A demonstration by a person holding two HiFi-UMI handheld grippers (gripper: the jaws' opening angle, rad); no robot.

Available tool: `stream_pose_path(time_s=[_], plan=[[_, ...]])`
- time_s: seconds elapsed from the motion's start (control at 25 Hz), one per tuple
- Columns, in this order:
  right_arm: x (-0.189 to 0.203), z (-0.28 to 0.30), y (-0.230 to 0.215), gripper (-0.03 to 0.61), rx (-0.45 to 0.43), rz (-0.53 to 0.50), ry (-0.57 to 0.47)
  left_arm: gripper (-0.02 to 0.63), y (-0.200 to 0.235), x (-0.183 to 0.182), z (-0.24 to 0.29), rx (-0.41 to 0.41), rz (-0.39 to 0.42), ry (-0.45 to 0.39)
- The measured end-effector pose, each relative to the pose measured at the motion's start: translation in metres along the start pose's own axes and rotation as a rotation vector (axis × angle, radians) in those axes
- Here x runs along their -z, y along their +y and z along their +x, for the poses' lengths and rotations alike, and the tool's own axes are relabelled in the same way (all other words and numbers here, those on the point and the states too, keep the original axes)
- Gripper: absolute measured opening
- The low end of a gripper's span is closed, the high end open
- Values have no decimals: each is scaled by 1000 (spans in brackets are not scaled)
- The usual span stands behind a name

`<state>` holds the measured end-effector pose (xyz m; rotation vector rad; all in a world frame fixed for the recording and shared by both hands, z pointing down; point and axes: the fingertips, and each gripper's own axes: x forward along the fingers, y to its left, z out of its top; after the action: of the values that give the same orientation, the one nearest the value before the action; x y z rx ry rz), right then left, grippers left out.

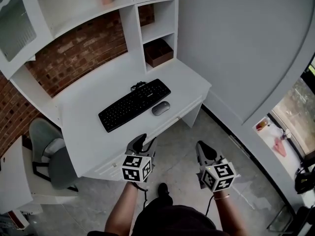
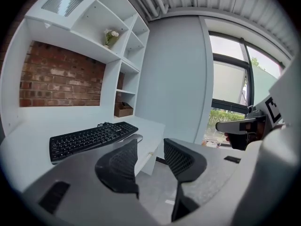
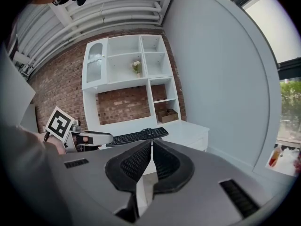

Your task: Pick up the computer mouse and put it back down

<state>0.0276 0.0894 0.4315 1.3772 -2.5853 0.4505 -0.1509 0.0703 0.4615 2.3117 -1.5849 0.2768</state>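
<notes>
A grey computer mouse lies on the white desk, just right of a black keyboard. In the left gripper view the mouse peeks out above the left jaw, beyond the keyboard. My left gripper hovers at the desk's front edge, short of the mouse; its jaws stand open with nothing between them. My right gripper hangs over the floor to the right of the desk, away from the mouse. Its jaws are shut and hold nothing.
A brown box sits in a low shelf of the hutch behind the keyboard. A grey chair stands left of the desk. A grey wall runs along the right, with a window sill holding small items.
</notes>
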Motion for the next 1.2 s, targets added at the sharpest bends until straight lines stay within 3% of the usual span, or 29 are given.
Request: stream_pose_path(time_s=[0.6,1.2], plan=[[-12,53,-19,5,88,18,-4,242,40,3,70,83,71,98],[-31,123,-62,5,62,35,1,261,65,6,147,111,149,206]])
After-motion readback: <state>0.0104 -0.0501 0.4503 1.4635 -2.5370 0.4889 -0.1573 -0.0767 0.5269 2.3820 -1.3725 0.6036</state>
